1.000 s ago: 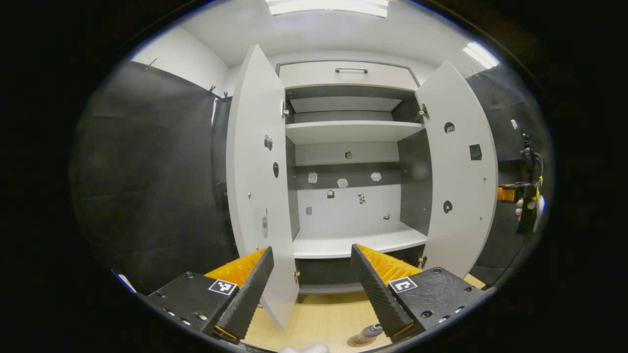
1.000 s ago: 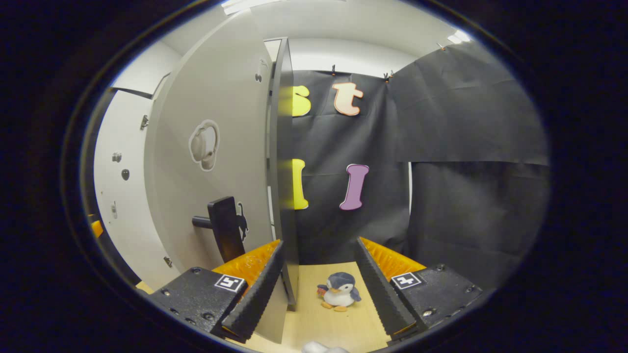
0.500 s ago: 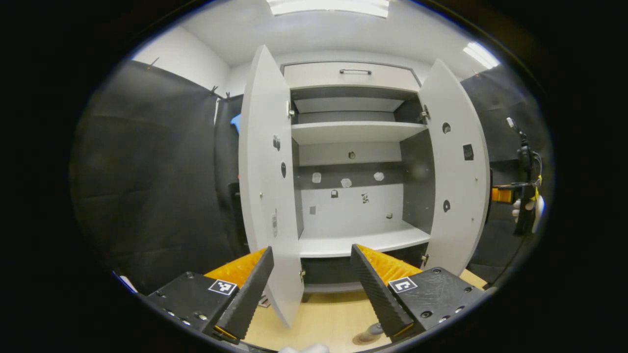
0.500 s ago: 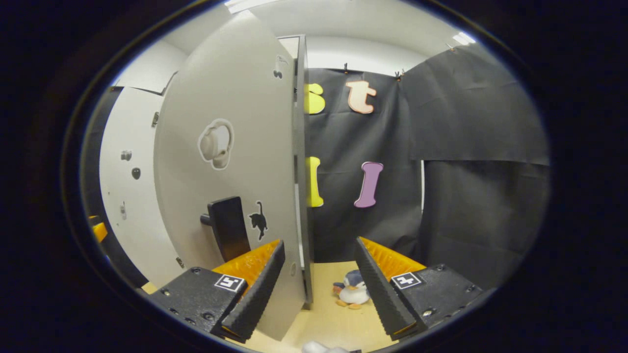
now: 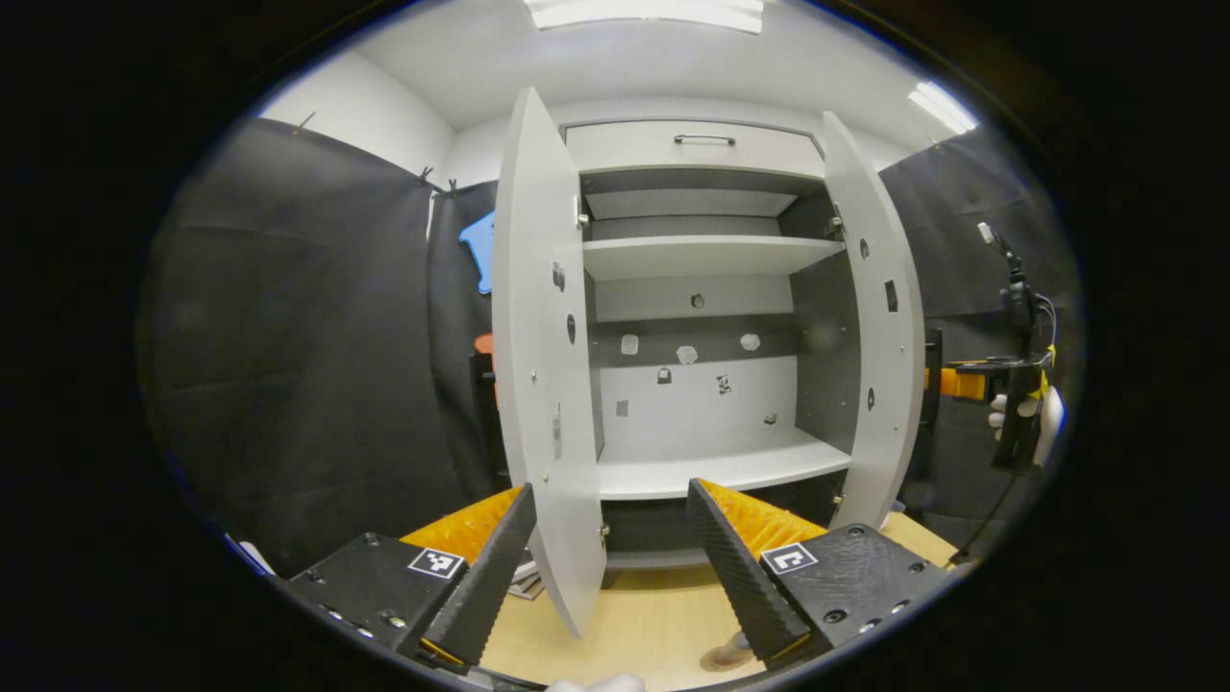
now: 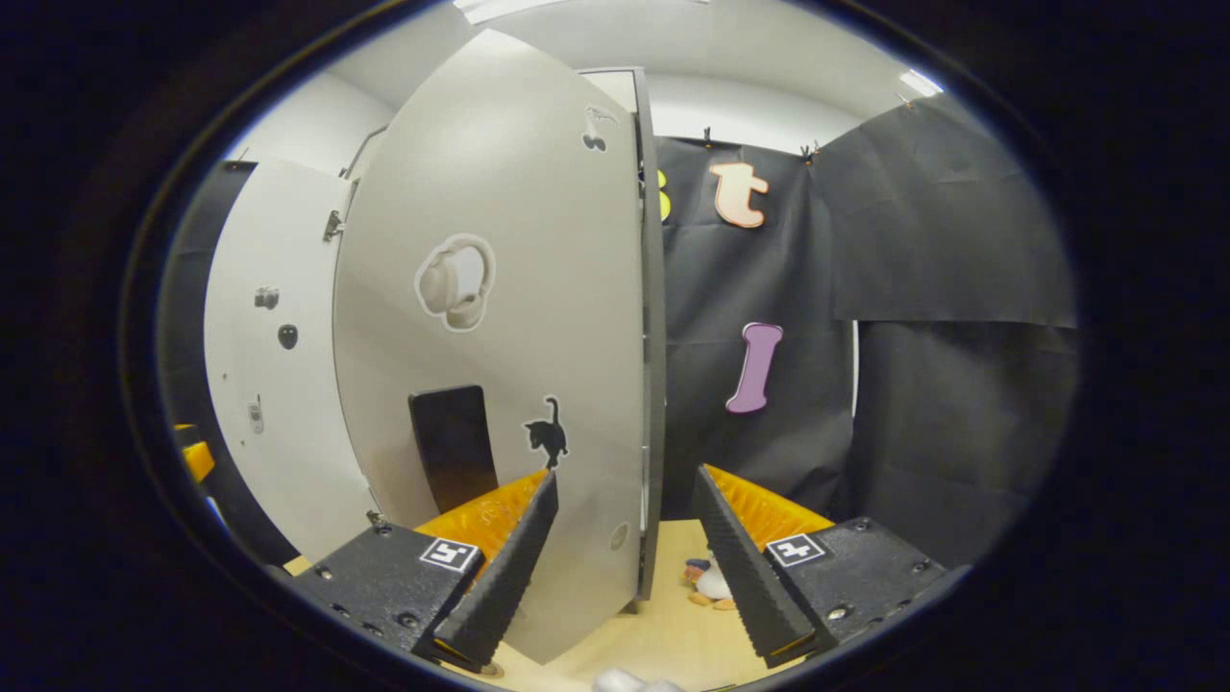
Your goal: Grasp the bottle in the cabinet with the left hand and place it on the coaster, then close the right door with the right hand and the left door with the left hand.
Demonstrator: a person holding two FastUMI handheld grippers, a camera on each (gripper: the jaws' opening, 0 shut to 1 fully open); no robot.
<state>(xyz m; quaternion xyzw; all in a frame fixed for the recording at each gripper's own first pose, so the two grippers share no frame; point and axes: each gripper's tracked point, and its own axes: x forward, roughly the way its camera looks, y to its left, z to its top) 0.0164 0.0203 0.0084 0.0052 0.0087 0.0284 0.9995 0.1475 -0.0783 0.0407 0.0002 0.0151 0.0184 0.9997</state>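
Right door (image 6: pixel 538 317): stiff, light, hinged; best pushed flat near free edge. Both grippers' fingers (image 6: pixel 500 577) apart, empty.

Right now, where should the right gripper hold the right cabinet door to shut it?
Probably the black handle low on the right door. It sticks out from the flat outer face, so the open right gripper could come at that face from outside, one finger on each side. Otherwise, just push the flat panel near its free edge, far from the hinges.
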